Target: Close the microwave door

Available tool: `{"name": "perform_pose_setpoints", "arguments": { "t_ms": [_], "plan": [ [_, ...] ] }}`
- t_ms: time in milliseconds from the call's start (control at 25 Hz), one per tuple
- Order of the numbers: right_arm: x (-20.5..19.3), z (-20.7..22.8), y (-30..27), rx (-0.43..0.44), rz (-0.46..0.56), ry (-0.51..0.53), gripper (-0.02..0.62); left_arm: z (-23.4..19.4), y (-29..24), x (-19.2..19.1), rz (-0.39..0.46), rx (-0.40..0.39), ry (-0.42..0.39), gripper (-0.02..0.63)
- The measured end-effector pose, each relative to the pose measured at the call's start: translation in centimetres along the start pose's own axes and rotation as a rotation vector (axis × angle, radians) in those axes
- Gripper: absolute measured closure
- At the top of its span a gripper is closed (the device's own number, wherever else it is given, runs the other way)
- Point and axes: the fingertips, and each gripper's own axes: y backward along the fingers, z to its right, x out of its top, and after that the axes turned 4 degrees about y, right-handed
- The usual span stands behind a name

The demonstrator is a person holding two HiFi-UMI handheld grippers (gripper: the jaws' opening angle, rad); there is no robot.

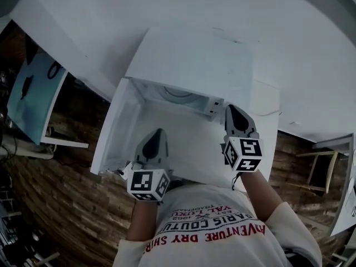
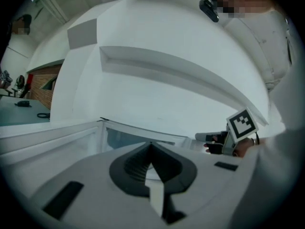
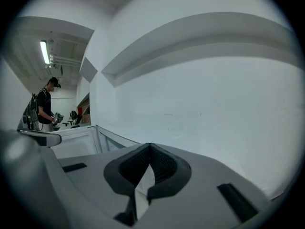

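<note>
Tongs pressed together, empty: left tongs (image 1: 158,132), right tongs (image 1: 231,109), both over open microwave (image 1: 189,60); interior mostly hidden.

Free air in front of microwave (image 1: 189,60) cavity; open door (image 1: 110,137) (L side) just beside left gripper (image 1: 158,133); wall (image 1: 167,7) behind.

The microwave (image 1: 189,60) stands directly before the person, backed against the wall (image 1: 250,15), with its door (image 1: 108,138) swung out to the left of the open cavity. The left tongs (image 1: 158,132) sit in front of the cavity, just right of the door. The right tongs (image 1: 232,109) sit at the cavity's right front corner, well apart from the left pair. A desk (image 1: 30,93) stands off to the left, with plank floor (image 1: 67,204) between it and the microwave.
</note>
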Motion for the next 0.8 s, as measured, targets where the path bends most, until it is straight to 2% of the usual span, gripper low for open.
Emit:
{"name": "perform_pose_setpoints", "arguments": {
  "t_ms": [280,400,600,800],
  "plan": [
    [-0.2,1.1,-0.4,0.011,0.001,-0.015,0.588,-3.9,4.9,-0.8,0.026,0.218,0.005,0.609],
    [-0.3,1.1,-0.4,0.0,0.012,-0.023,0.588,-6.4,8.5,-1.0,0.055,0.313,0.015,0.61],
    [-0.2,0.6,-0.9,0.039,0.009,-0.039,0.588,-10.3,15.6,-2.2,0.077,0.494,0.053,0.609],
    [0.4,0.3,-0.6,-0.024,0.005,0.017,0.588,-14.1,20.2,-3.1,0.095,0.598,0.094,0.609]
  ]
}}
